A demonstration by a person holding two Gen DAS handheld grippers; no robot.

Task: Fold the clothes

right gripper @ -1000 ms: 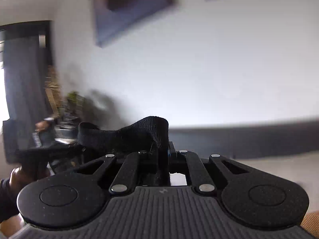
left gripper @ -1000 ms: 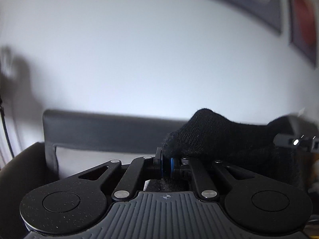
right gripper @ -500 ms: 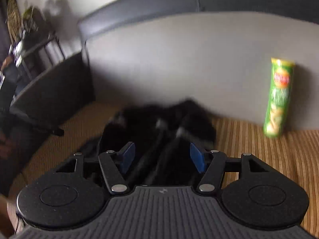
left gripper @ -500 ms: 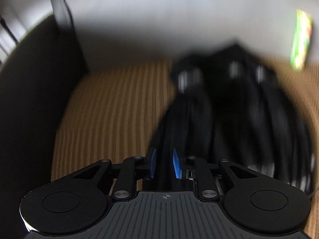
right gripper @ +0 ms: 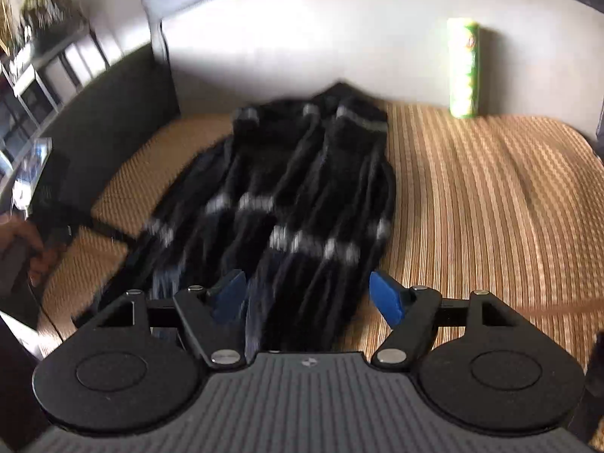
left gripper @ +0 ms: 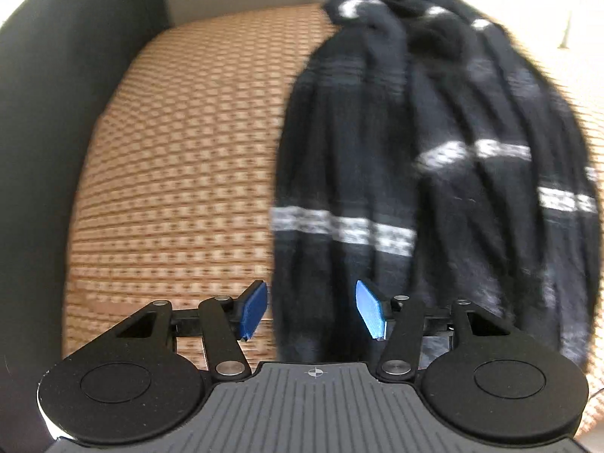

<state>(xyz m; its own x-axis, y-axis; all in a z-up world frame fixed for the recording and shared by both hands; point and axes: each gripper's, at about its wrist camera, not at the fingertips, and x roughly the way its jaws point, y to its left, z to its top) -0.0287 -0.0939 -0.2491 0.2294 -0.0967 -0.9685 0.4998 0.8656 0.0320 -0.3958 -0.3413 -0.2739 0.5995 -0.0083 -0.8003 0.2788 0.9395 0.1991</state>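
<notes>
Tan woven striped mat covers the wide seat or bed surface, giving a flat, roomy place to fold. Dark padded frame runs along its left side, pale backrest behind.

Black fuzzy knit garment with grey-white stripe bands lies lengthwise on the mat's left part, bunched into long ridges, far end near the backrest, near end under both grippers. Rumpled and narrow, not squared off; fits either a piece laid out for folding or one partway gathered, can't tell which. Both views motion-blurred, so edges and sleeves unclear.

Green cylindrical snack can stands upright against the backrest, well apart from the garment, out of the folding area.

Left gripper: blue-padded jaws spread wide, straddling the garment's left near edge, nothing pinched. Right gripper: jaws spread wide over the garment's right near edge, nothing pinched. Both sit low at the near hem, likely because corners there are easiest to take.

Person's hand at far left on the left tool.
</notes>
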